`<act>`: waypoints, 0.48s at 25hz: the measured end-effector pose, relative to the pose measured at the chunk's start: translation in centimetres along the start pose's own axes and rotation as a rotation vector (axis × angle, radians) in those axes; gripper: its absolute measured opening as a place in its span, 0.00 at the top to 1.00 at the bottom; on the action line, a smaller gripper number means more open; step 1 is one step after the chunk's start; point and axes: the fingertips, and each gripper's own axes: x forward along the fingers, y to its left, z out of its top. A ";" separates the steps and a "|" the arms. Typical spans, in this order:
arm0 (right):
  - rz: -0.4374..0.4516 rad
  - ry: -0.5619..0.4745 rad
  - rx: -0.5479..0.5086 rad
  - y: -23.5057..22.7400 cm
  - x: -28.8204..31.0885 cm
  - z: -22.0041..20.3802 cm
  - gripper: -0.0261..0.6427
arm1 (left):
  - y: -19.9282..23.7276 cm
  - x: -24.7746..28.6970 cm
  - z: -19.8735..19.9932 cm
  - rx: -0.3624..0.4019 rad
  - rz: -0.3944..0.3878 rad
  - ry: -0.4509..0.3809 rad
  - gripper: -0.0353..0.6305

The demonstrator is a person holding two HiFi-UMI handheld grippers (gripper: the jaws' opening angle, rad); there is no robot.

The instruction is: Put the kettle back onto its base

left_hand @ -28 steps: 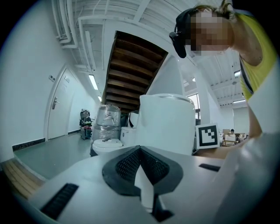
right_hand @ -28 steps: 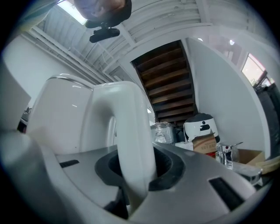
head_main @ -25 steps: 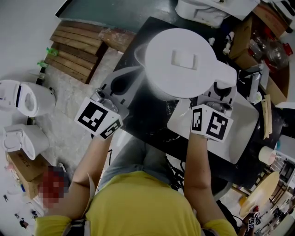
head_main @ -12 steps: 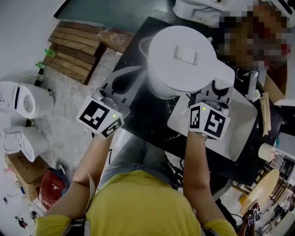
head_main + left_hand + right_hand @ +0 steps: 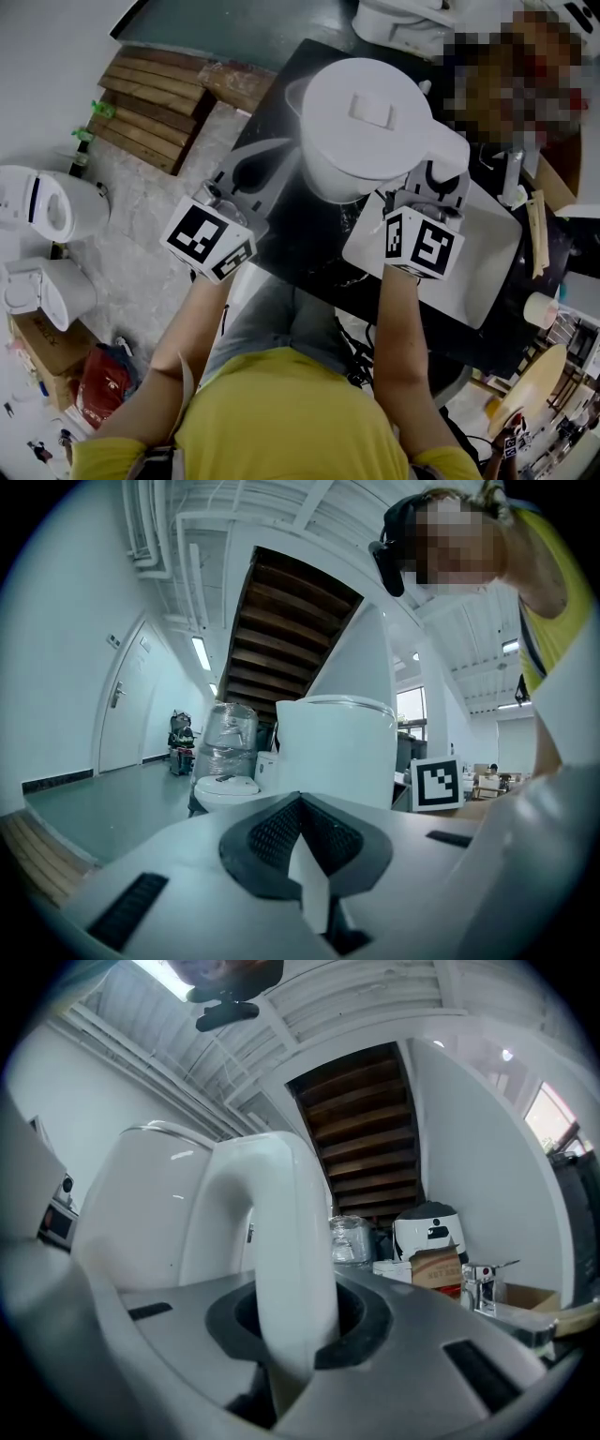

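A white kettle [image 5: 366, 127] with a flat lid is at the middle of the head view, over the black table [image 5: 309, 234]. My right gripper [image 5: 439, 183] holds it by the handle [image 5: 281, 1241]. The jaws have just been closing and now press on the handle from both sides. The kettle body [image 5: 150, 1213] fills the left of the right gripper view. My left gripper [image 5: 246, 169] hovers level to the kettle's left, its jaws together with nothing in them. The kettle [image 5: 337, 747] stands ahead of it in the left gripper view. I see no base; the kettle hides what is below it.
A white rectangular tray [image 5: 492, 272] lies on the table under my right gripper. Two other white kettles [image 5: 47, 202] [image 5: 47, 286] sit on the floor at the left. A wooden pallet [image 5: 155, 98] lies beyond them. Boxes and clutter crowd the table's far right.
The kettle and my right gripper have edged slightly left in the head view. The left gripper has stayed where it was.
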 end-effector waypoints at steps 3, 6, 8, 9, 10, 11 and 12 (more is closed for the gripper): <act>0.007 0.031 -0.014 0.1 0.1 -0.2 0.87 | 0.1 0.0 0.0 -0.003 0.006 -0.001 0.94; 0.008 0.079 -0.022 0.1 0.2 -0.7 0.87 | 0.1 0.0 -0.1 -0.006 0.018 -0.001 0.94; 0.017 0.108 -0.018 0.2 0.2 -0.9 0.87 | 0.1 0.0 -0.1 -0.016 0.030 -0.003 0.94; 0.023 0.120 -0.011 0.3 0.3 -1.0 0.87 | 0.2 0.0 -0.1 -0.021 0.037 -0.004 0.94; 0.027 0.129 -0.002 0.3 0.2 -1.0 0.87 | 0.2 0.0 -0.1 -0.023 0.044 -0.002 0.94; 0.028 0.136 0.006 0.3 0.1 -1.1 0.87 | 0.2 0.0 -0.1 -0.025 0.050 0.001 0.94; 0.024 0.142 0.010 0.3 0.0 -1.1 0.87 | 0.2 0.0 -0.1 -0.028 0.055 0.003 0.94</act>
